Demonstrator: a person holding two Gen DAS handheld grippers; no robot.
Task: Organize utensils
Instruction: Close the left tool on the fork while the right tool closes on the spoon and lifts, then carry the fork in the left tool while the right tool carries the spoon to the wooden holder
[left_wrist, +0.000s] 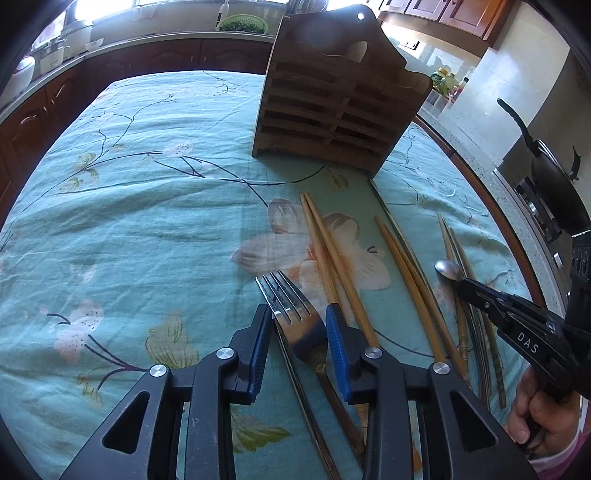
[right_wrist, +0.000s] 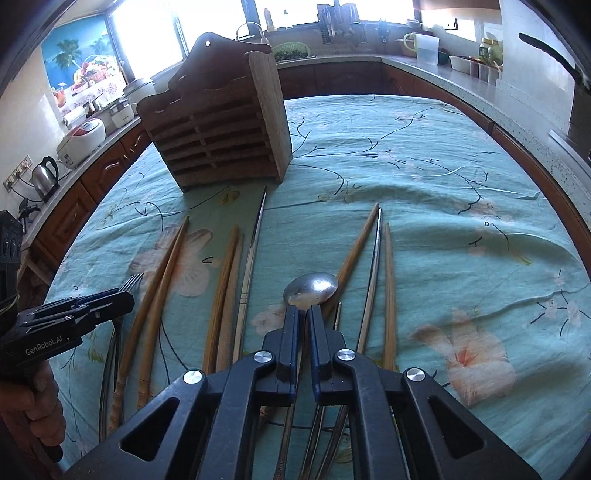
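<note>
A steel fork (left_wrist: 291, 299) lies on the teal flowered cloth (left_wrist: 147, 221), tines pointing away. My left gripper (left_wrist: 299, 314) sits over its head, with a blue pad against each side. A steel spoon (right_wrist: 312, 290) lies among the chopsticks, and my right gripper (right_wrist: 303, 310) is shut on its neck just behind the bowl. In the left wrist view the right gripper (left_wrist: 463, 286) shows at the right, at the spoon (left_wrist: 448, 269). The left gripper (right_wrist: 123, 299) appears at the left of the right wrist view, over the fork (right_wrist: 133, 282). A slatted wooden utensil holder (left_wrist: 332, 110) (right_wrist: 221, 129) stands upright farther back.
Several wooden chopsticks (left_wrist: 332, 258) (right_wrist: 225, 295) and thin metal ones (right_wrist: 375, 277) lie in rows between the two grippers. A person's hand (left_wrist: 543, 417) holds the right gripper's handle. Counters ring the table, with a black wok (left_wrist: 554, 184) on the stove, a kettle (right_wrist: 44, 181) and rice cookers.
</note>
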